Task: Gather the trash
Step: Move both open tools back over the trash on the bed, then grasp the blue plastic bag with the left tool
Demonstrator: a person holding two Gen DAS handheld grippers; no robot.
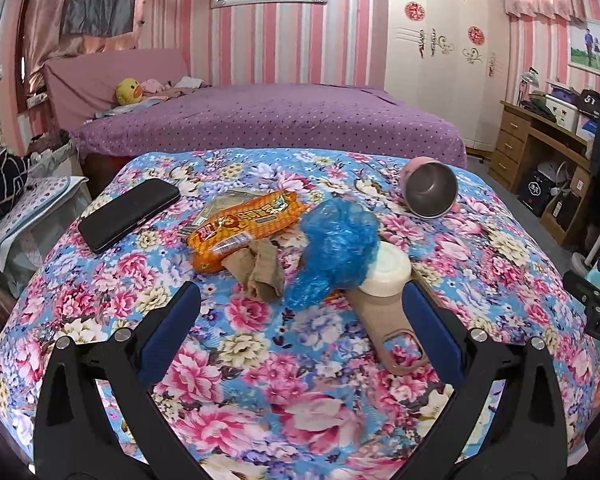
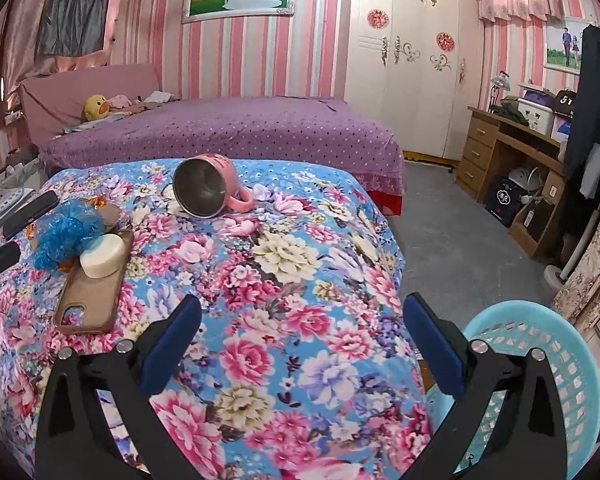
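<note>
On the floral cloth (image 1: 260, 352) lie an orange snack wrapper (image 1: 244, 228), a crumpled blue plastic bag (image 1: 336, 252) and a beige wad of fabric or paper (image 1: 260, 272). My left gripper (image 1: 300, 300) hovers open just in front of them, holding nothing. The blue bag (image 2: 68, 232) shows at the far left of the right wrist view. My right gripper (image 2: 302, 312) stands open over the cloth's right side, empty. A light blue plastic basket (image 2: 548, 360) sits on the floor beside its right finger.
A brown phone case (image 1: 384, 332) carries a white round lid or jar (image 1: 386, 272). A black case (image 1: 128, 212) lies at left, a tipped pink mug (image 1: 430, 192) at back right. Behind are a purple bed (image 1: 268, 120), a wardrobe and a wooden desk (image 2: 512, 156).
</note>
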